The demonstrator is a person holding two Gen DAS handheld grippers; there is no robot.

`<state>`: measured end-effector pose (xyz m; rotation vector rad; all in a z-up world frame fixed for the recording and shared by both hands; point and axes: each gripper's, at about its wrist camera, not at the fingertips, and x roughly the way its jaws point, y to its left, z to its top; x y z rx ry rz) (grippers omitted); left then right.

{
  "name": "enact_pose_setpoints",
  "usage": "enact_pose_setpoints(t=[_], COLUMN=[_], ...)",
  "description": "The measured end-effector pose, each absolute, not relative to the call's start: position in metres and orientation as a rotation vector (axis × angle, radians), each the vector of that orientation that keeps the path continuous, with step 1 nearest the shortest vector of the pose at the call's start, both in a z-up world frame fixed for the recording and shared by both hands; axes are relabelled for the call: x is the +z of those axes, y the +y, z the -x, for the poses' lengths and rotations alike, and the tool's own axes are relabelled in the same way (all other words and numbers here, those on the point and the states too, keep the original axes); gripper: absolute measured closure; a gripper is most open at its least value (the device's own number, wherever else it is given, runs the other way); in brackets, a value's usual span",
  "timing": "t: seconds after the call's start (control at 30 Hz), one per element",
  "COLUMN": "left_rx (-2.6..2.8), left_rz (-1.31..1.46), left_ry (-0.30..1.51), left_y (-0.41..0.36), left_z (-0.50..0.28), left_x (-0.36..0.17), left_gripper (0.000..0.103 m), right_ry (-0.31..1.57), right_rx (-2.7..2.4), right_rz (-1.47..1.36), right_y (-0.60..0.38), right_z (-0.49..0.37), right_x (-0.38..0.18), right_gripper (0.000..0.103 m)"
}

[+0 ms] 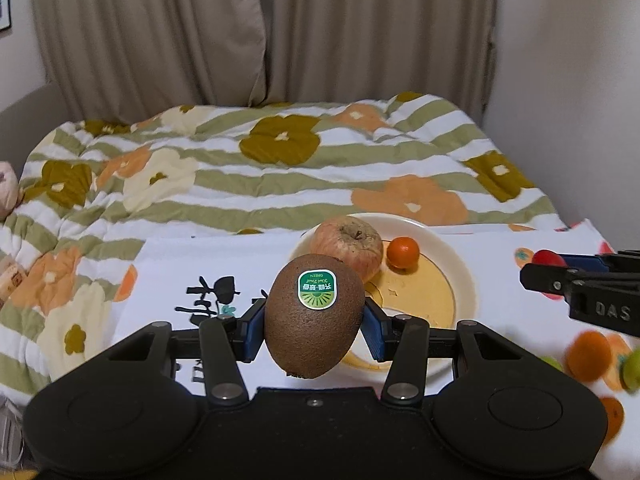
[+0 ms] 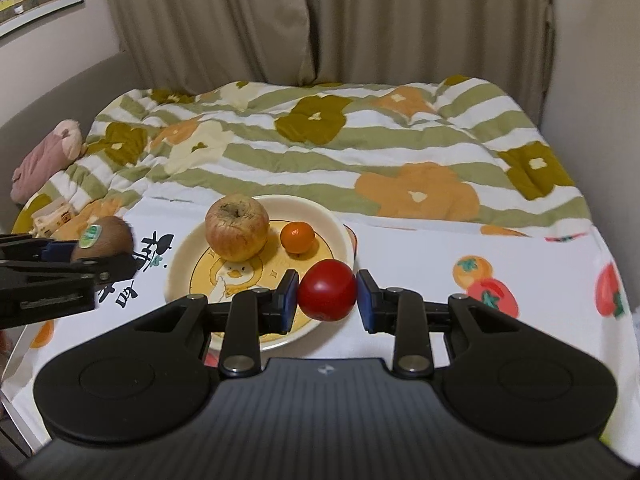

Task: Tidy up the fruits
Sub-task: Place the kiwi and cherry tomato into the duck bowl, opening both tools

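Note:
My left gripper (image 1: 314,320) is shut on a brown kiwi (image 1: 314,314) with a green sticker, held above the near left rim of the cream plate (image 1: 464,276). My right gripper (image 2: 327,298) is shut on a red tomato (image 2: 328,295), held over the plate's (image 2: 180,256) near right rim. An apple (image 2: 237,226) and a small orange (image 2: 297,237) lie on the plate. The apple (image 1: 347,245) and the orange (image 1: 403,253) also show in the left wrist view. The left gripper with the kiwi (image 2: 106,237) appears at the left of the right wrist view; the right gripper with the tomato (image 1: 548,258) appears at the right of the left wrist view.
The plate stands on a table under a white cloth (image 2: 460,264) printed with fruit. Behind it lies a bed with a flowered striped quilt (image 1: 280,168), with curtains (image 2: 360,20) beyond. A pink plush toy (image 2: 44,156) lies at the bed's left.

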<state>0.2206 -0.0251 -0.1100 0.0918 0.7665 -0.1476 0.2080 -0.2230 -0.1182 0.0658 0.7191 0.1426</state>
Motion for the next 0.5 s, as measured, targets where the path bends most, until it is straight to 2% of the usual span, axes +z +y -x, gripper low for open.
enact_pose_setpoints(t=[0.5], left_rx=[0.010], left_rz=[-0.087], left_ry=[0.892], left_y=[-0.064], left_z=[-0.270], left_x=[-0.170], left_gripper=[0.050], right_ry=[0.810], right_rx=[0.296], right_rz=[-0.035], right_y=[-0.237], right_z=[-0.261], right_x=[-0.162], right_gripper=[0.057])
